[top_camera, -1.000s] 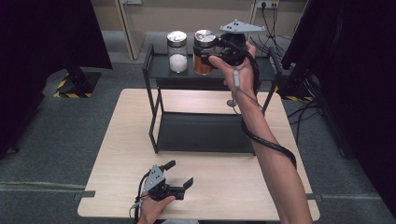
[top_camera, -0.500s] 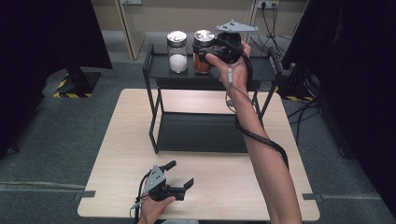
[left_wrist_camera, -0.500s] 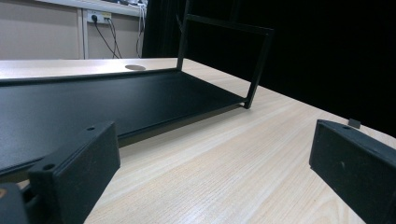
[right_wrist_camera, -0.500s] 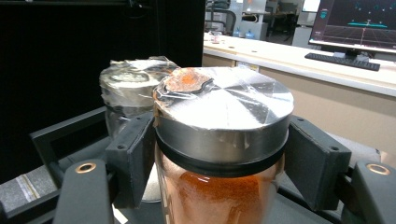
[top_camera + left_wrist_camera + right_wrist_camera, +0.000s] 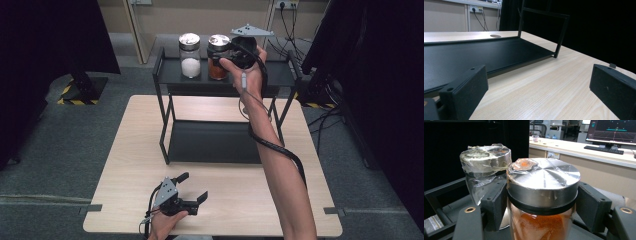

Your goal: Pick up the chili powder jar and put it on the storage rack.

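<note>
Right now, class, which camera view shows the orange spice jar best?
The right gripper view: the orange spice jar appears close up, clamped between the jaws. The high view shows it small on the shelf, partly hidden by the hand.

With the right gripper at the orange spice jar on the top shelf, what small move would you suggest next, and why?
Probably open the jaws. The right gripper is shut on the orange spice jar, which appears set on the rack's top shelf beside the white jar. Whether its base fully rests there is hidden, so ease off slowly.

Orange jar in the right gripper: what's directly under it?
The orange jar sits over the rack's top shelf, clamped by the right gripper. Its base is hidden, so contact is unclear.
</note>
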The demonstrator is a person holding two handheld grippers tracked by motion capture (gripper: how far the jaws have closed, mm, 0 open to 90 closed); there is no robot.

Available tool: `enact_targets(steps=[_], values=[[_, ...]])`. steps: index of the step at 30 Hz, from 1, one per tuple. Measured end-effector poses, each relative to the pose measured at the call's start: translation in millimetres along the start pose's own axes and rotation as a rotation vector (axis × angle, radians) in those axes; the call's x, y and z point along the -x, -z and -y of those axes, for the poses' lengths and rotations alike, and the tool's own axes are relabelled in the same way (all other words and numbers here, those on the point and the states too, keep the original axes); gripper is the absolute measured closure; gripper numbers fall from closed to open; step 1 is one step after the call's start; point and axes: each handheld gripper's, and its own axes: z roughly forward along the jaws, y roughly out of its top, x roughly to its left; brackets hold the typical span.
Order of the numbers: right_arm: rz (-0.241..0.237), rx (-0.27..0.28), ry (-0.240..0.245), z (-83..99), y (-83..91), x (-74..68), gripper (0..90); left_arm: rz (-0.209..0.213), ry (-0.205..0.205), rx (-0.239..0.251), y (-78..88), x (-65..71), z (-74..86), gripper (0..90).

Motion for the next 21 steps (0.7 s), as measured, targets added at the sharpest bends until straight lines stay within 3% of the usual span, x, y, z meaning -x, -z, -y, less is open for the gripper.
enact_targets(steps=[3, 6, 11, 17, 21], values=[[-0.009, 0.005, -0.007, 1.6, -0.3, 2.9, 30.5, 0.002, -0.004, -0.002, -0.2, 0.6, -0.1, 1.0], [0.002, 0.021, -0.029, 4.4, 0.8, 1.4, 16.7, 0.003, -0.004, -0.002, -0.5, 0.8, 0.0, 1.0], [0.007, 0.022, -0.030, 4.5, 3.7, -2.6, 3.7, 0.003, -0.005, -0.004, -0.5, 0.9, 0.0, 1.0], [0.002, 0.042, -0.027, 8.7, 12.0, -5.2, 0.9, 0.003, -0.003, -0.004, -0.5, 1.0, -0.1, 1.0], [-0.027, 0.061, -0.028, 14.8, 20.4, -1.5, 0.4, 0.004, -0.005, -0.005, -0.6, 1.3, -0.1, 1.1]])
